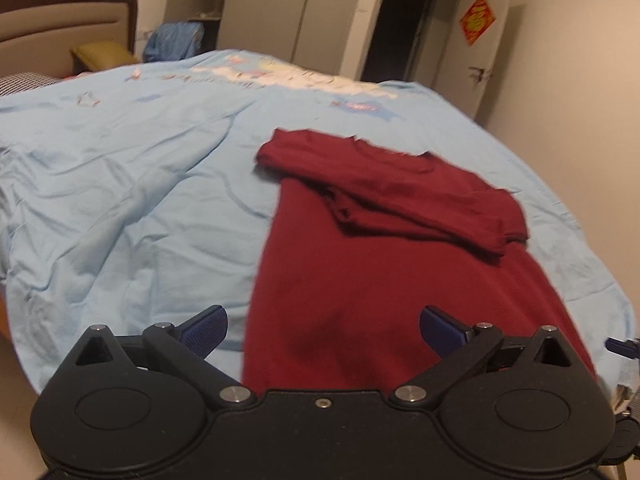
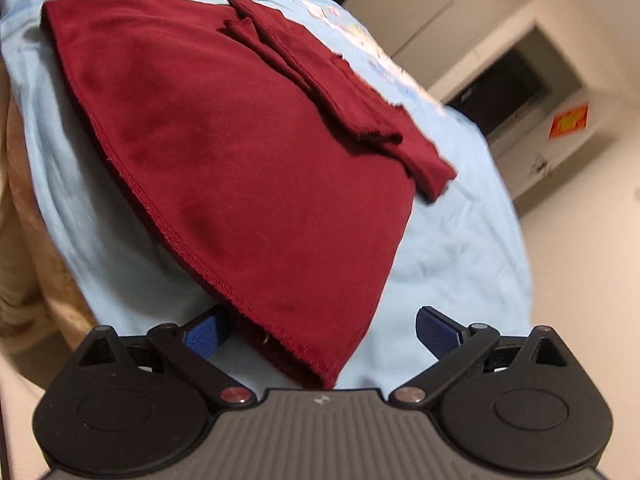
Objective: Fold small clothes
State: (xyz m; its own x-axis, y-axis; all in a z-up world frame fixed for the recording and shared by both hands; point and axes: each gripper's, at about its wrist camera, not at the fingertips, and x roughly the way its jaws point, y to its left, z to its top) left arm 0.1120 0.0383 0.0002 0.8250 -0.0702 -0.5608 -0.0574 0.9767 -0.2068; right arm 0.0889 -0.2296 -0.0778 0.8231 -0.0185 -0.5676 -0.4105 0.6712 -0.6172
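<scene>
A dark red shirt [image 1: 360, 264] lies flat on the light blue bedspread [image 1: 120, 184], both sleeves folded across its upper part. My left gripper [image 1: 323, 330] is open above the shirt's near hem, at its left side, with nothing between the blue pads. In the right wrist view the same shirt [image 2: 240, 152] spreads out ahead, its stitched hem corner reaching between the fingers. My right gripper [image 2: 323, 334] is open around that corner, not closed on it. The tip of the right gripper shows at the far right edge of the left wrist view.
The bed [image 2: 460, 248] ends close to both grippers, with floor below. A headboard [image 1: 60, 28] and an olive pillow [image 1: 102, 54] stand at the far left. Wardrobe doors [image 1: 280, 8], a dark doorway [image 1: 396, 28] and a white door with a red decoration [image 1: 478, 20] lie beyond.
</scene>
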